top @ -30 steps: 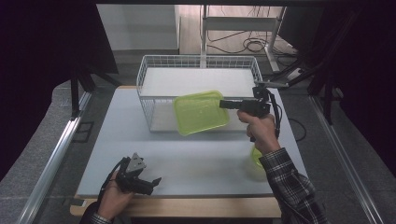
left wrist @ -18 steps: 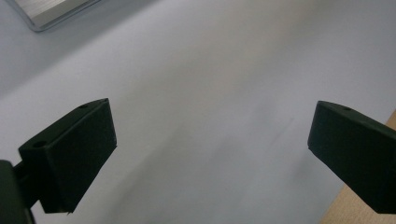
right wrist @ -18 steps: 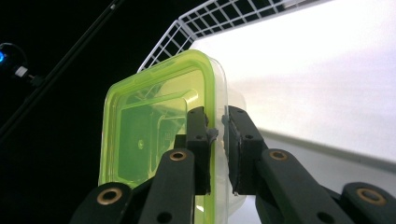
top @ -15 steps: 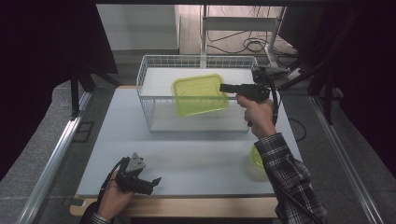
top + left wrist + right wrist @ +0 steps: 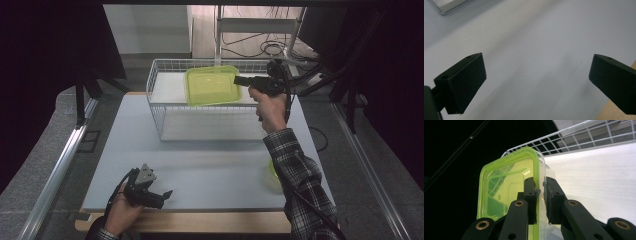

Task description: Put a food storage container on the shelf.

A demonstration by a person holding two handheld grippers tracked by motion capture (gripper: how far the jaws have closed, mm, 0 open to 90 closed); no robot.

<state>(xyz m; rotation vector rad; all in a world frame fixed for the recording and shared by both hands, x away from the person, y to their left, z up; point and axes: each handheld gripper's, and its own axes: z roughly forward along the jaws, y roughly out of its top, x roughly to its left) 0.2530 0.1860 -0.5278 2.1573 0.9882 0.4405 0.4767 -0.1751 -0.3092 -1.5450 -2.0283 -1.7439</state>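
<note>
Pale tabletop, dark surround. Right tongs clamped on the rim of a green-rimmed clear box, holding it on edge above the white wire basket at the far side. Left tongs spread wide, nothing between them, low at the near edge, well apart from the basket.

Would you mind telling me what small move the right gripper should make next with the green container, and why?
Probably lower it a little and ease it further in over the basket floor. The right gripper is shut on the rim of the green container, which hangs above the white wire basket, so it seems too high to release yet.
</note>
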